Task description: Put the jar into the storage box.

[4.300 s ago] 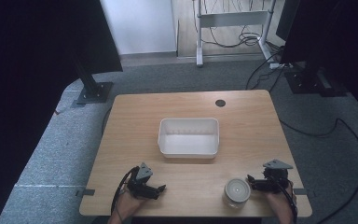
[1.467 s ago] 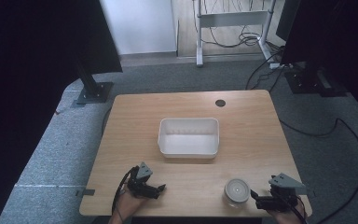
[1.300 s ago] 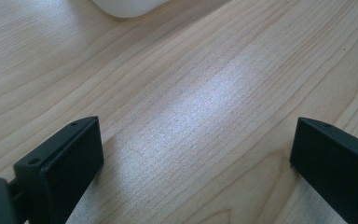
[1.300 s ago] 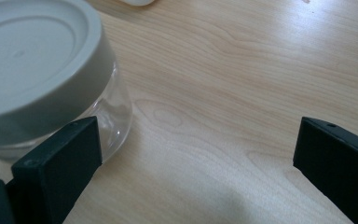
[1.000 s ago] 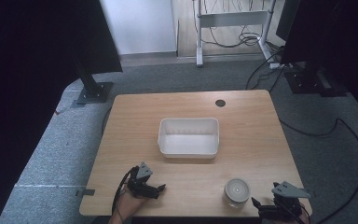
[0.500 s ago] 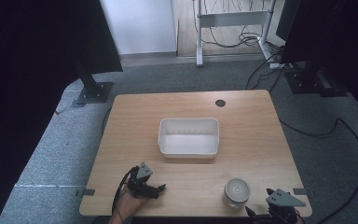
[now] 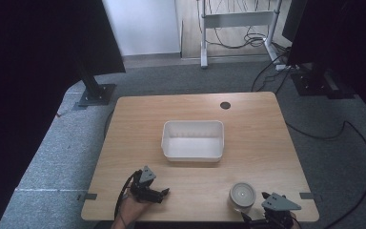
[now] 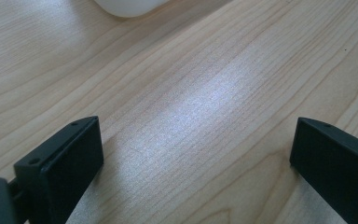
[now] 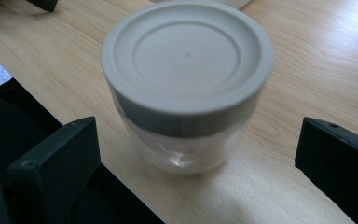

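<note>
Currently the jar (image 9: pixel 186 88) stands upright near the front edge of the counter (image 7: pixel 257 124), towards its right corner, with its grey lid (image 7: pixel 242 193) screwed on and a clear, apparently empty body below. In the right gripper view the jar sits centred between the two black jaws, which are spread wide and clear of it on both sides. The right gripper (image 7: pixel 267 220) is therefore released and holds nothing. Judged from this alignment, the wide jaw spacing is there to pass around the lid, and the gripper is lined up from the counter's front edge for a side grasp on the jar.

The left gripper (image 7: pixel 148 187) rests near the front left of the counter, well apart from the jar. Its jaws are likewise spread over bare wood, released. It appears parked to leave the working area free.

The white tray (image 7: pixel 193 140) sits mid-counter, beyond the jar, and looks empty; it is a likely destination.

Compared with the earliest high view, the right gripper has dropped back from beside the jar to the counter's front edge. The jar, the tray and the left gripper have not moved.
</note>
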